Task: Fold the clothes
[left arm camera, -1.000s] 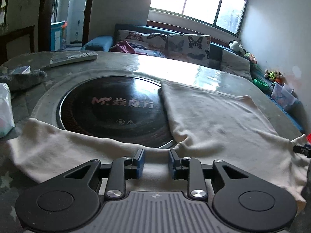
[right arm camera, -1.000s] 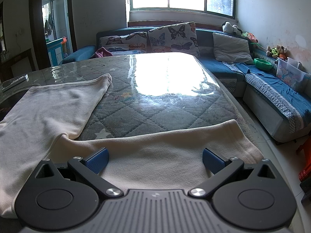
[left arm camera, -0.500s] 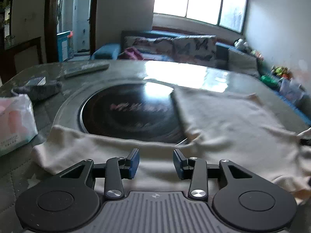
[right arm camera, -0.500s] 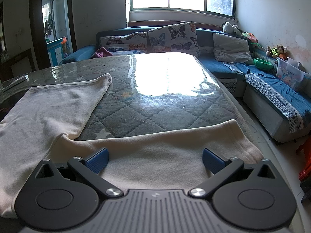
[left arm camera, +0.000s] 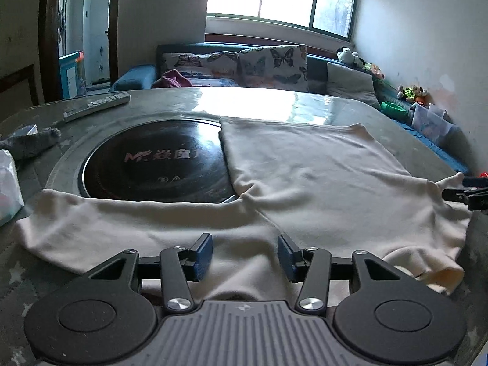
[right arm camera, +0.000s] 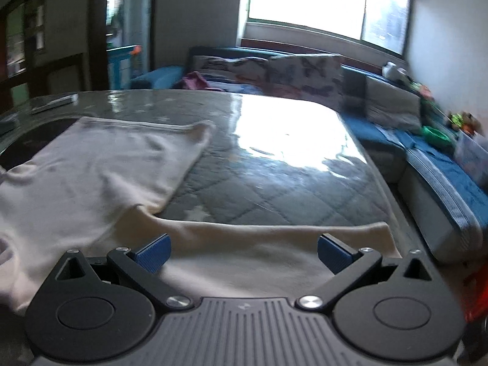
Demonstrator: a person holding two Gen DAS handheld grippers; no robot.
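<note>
A cream long-sleeved garment [left arm camera: 320, 167] lies spread on the table, one sleeve [left arm camera: 122, 222] stretching left across the front of a black round hotplate [left arm camera: 158, 164]. My left gripper [left arm camera: 245, 254] hovers over the garment's near edge. Its jaws are opening, and the blue pads [left arm camera: 202, 253] stand apart with cloth lying under the gap, not pinched. My right gripper [right arm camera: 244, 253] is wide open above the other sleeve [right arm camera: 259, 238], with nothing held. Its tip [left arm camera: 466, 195] shows at the right edge of the left wrist view, beside the garment's corner. The garment's body [right arm camera: 91, 167] lies to its left.
A remote control [left arm camera: 97, 106], a grey cloth [left arm camera: 30, 143] and a tissue pack [left arm camera: 7, 186] sit on the table's left side. The quilted tabletop [right arm camera: 274, 167] ends at a right edge [right arm camera: 381, 183]. A blue sofa [right arm camera: 442, 167] with butterfly cushions [left arm camera: 268, 64] stands beyond.
The left gripper's jaws have spread apart over the cloth, and its view has drawn back a little. The right wrist view has tilted and blurred, with its jaws still wide.
</note>
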